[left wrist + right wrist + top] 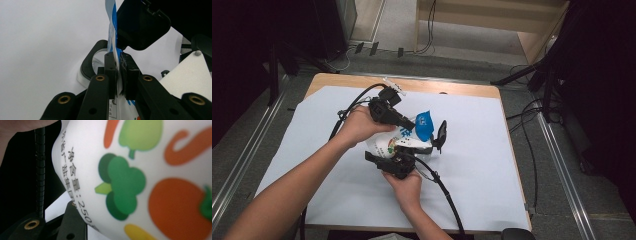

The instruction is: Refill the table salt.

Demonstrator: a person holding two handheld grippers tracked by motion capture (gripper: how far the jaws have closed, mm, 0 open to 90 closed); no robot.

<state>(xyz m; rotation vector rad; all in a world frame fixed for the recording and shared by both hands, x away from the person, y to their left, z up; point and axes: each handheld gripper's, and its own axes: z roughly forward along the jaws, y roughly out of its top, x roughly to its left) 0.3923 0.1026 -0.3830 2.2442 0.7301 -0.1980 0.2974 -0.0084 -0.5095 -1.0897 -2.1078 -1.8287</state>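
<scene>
The left gripper [119, 72] is clamped on the thin blue-and-white top edge of a pouch [113, 30]; in its own view the 2 jaws are pressed together with the film pinched between them. A black block of the other gripper [141, 23] is seen just behind the pinched edge, and a black ring-shaped clip [91, 58] lies beside it on the white sheet [37, 50].

The right gripper [398, 164] is held against the pouch's lower part; whether its jaws are apart or together cannot be told, since its view is crowded by the bulging white pouch face [140, 177] printed with vegetables and "250".

From the high view, the pouch [412, 135] is held between both grippers above the middle of the sheet-covered table [492, 90], with the clip [441, 134] just right of it.
</scene>
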